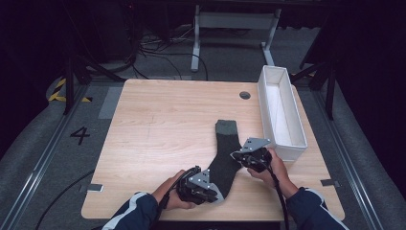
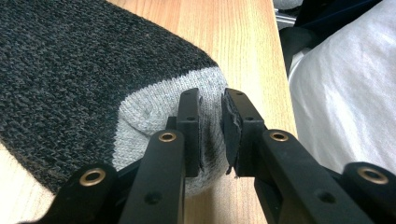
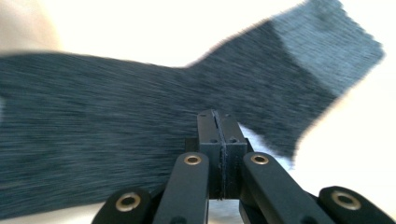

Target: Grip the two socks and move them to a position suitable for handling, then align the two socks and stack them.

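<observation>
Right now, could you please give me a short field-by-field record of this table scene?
surface: wooden table
item: dark knit sock with grey toe, lying flat
left gripper: clamped on the sock's grey toe at the near end
right gripper: shut, at the sock's edge; grip on fabric unclear
container: white box, along the table's right side

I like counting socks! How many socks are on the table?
1. The dark grey knitted sock with a light grey toe lies flat near the wooden table's front edge. Another could hide underneath it.

We see a lab test cell: dark curtains, cables [image 1: 158, 45] at 11 o'clock, hazard tape [image 1: 58, 91] at 9, floor number [image 1: 79, 135].
</observation>
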